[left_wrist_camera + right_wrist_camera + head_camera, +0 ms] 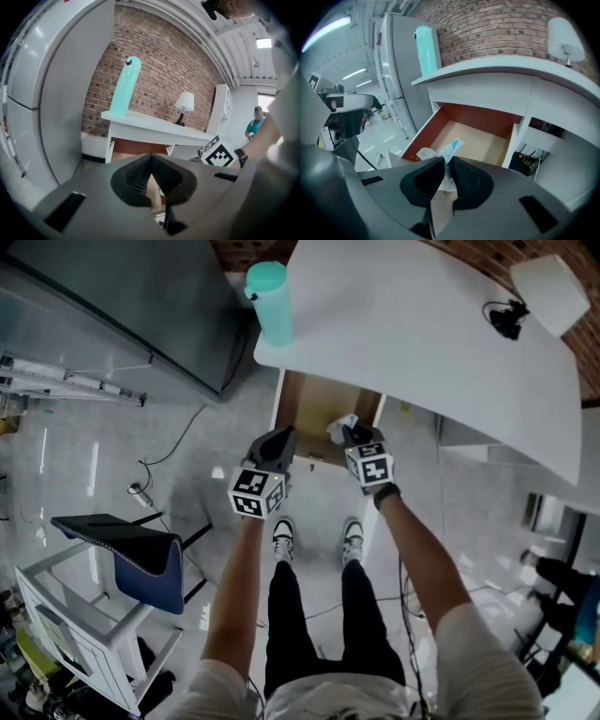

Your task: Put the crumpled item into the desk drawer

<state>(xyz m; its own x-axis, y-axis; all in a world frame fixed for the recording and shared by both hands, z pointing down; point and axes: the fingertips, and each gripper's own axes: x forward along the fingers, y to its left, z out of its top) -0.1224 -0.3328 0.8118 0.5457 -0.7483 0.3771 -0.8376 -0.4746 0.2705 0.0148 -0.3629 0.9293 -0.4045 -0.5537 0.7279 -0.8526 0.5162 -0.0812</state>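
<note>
Right hand-held gripper (446,174): clamped on white-and-pale-blue crumpled paper wrapper (443,152), held above the front edge of the open wooden desk drawer (480,140), drawer interior at twelve o'clock. Left hand-held gripper (151,161): jaws together, empty. Drawer open, item in hand; release inside apparently outstanding.

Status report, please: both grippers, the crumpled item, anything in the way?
Left hand-held gripper shut, empty. Right hand-held gripper shut on crumpled white-and-blue item, at front of open wooden desk drawer. Nothing blocks the drawer.
</note>
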